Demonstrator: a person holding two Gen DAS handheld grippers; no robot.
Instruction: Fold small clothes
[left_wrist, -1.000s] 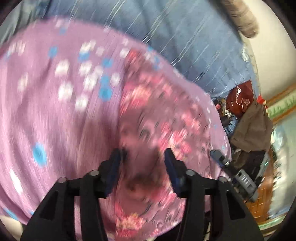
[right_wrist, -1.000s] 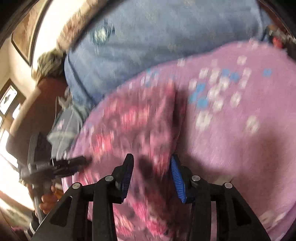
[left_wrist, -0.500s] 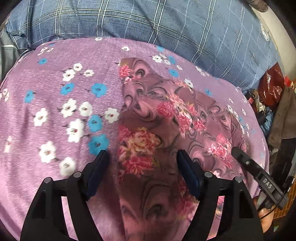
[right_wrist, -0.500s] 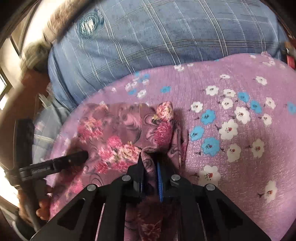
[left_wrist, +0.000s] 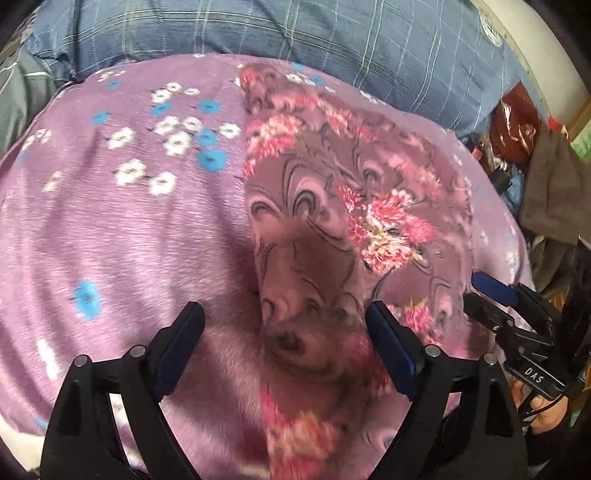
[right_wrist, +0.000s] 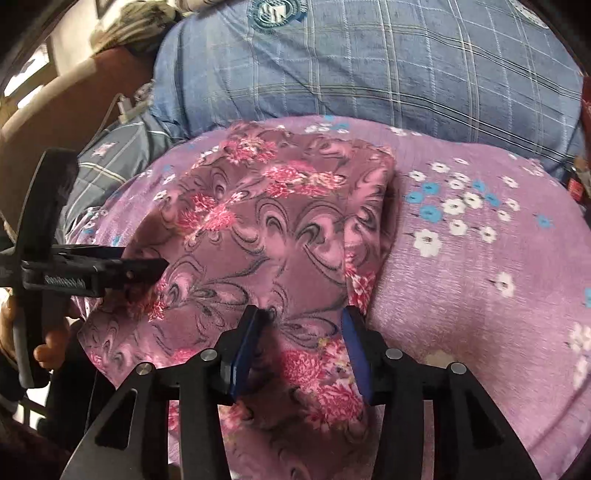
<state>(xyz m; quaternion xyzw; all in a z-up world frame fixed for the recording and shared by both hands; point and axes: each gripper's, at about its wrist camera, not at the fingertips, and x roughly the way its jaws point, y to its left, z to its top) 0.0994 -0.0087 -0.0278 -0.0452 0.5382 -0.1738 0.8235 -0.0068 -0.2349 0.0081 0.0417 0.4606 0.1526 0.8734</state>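
Observation:
A mauve garment (left_wrist: 332, 206) printed with pink flowers and swirls lies folded on a purple flowered bedsheet (left_wrist: 110, 229). My left gripper (left_wrist: 284, 325) hovers over the garment's near left edge; its jaws are opening wide, with cloth below them and no pad pressing on it. In the right wrist view the same garment (right_wrist: 277, 229) fills the middle. My right gripper (right_wrist: 301, 328) stands over its near right part, jaws opening, cloth lying beneath them but not pinched. Each gripper shows in the other's view: the right gripper (left_wrist: 495, 291) and the left gripper (right_wrist: 140, 264), both at the garment's edge.
A blue checked cover (right_wrist: 369, 66) lies beyond the purple bedsheet (right_wrist: 480, 258). A red bag (left_wrist: 517, 125) and dark clothes (left_wrist: 554, 192) are piled at the right. A brown padded piece (right_wrist: 55, 122) stands at the left. A person's hand (right_wrist: 48, 343) holds the left gripper's handle.
The right gripper was shut on a fold of the garment half a second ago and has let it go. The left jaws have spread wider. The garment now lies flatter.

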